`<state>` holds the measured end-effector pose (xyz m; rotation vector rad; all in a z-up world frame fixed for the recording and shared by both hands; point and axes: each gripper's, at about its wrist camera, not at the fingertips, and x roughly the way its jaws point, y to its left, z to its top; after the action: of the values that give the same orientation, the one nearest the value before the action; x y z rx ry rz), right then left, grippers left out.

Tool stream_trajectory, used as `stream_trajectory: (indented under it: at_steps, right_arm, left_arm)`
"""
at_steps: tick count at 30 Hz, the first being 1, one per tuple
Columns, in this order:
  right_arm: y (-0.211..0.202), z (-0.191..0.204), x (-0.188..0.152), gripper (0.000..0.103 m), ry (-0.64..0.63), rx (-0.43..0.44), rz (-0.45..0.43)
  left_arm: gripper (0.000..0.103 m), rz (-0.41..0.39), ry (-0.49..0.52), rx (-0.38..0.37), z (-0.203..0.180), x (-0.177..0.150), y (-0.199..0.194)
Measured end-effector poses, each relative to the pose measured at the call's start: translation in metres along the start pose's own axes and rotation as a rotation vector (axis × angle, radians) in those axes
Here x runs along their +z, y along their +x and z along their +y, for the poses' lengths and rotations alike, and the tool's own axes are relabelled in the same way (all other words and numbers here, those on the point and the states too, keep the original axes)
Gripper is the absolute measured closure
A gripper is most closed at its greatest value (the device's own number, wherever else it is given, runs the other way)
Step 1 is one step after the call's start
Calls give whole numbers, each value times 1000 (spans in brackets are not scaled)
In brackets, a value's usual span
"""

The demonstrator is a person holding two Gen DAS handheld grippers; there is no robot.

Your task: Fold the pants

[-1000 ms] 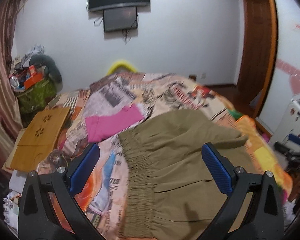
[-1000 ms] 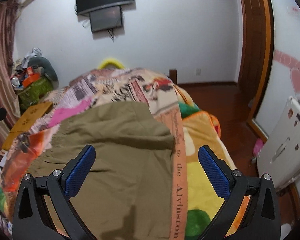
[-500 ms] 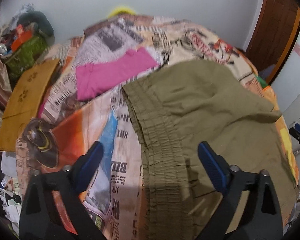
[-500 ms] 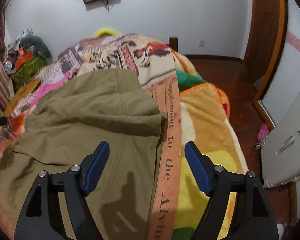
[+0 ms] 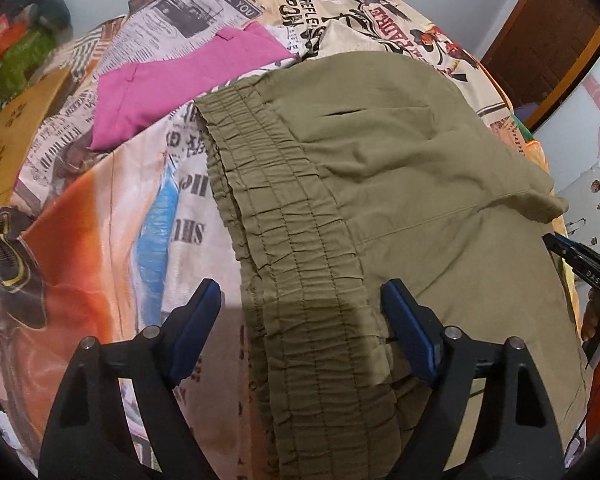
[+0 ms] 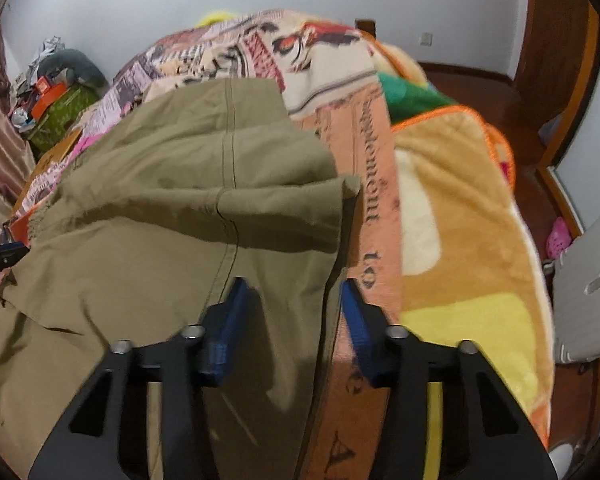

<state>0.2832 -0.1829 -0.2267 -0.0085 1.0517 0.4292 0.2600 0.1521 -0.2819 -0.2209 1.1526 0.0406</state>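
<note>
Olive pants (image 5: 400, 184) lie flat on a bed with a printed blanket (image 5: 100, 264). Their gathered elastic waistband (image 5: 284, 240) runs toward my left gripper (image 5: 300, 308). That gripper hovers low over the waistband with its jaws wide and slowly closing; the band lies between the blue pads (image 5: 198, 320), unpinched. In the right wrist view the pants (image 6: 160, 208) have one leg folded over. My right gripper (image 6: 292, 300) is at the hem edge with its jaws closing. Cloth sits between its pads (image 6: 230, 316), and no firm pinch shows.
A pink garment (image 5: 180, 84) lies on the blanket beyond the waistband. A wooden board (image 5: 8, 136) leans at the bed's left side near a cluttered green bag (image 6: 64, 108). A white panel (image 6: 592, 280) stands beside the bed's right edge, over wooden floor (image 6: 480, 92).
Both grippers have dropped toward the pants and tipped downward. The right jaws have narrowed a lot around the hem edge; the left jaws have narrowed slightly over the waistband.
</note>
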Motion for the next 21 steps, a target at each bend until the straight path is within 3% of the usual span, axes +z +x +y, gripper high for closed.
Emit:
stream_trajectory:
  at_steps: [3, 4, 5, 7, 13, 21]
  right_arm:
    - [1, -3, -1, 81, 12, 19, -7]
    - [2, -4, -1, 89, 7, 15, -4]
    - [2, -5, -1, 92, 5, 14, -3]
    - [2, -3, -3, 93, -12, 4, -9]
    - [-1, 11, -5, 97, -120, -71, 5]
    - [0, 4, -10, 97, -82, -30, 31]
  left_arm:
    - [26, -3, -6, -21, 3, -1, 0]
    - [35, -8, -6, -30, 3, 0, 0]
    - [37, -14, -5, -21, 2, 0, -1]
    - [48, -26, 17, -16, -2, 0, -4]
    - [50, -42, 74, 58, -8, 2, -11]
    - [49, -39, 43, 38, 2, -1, -7]
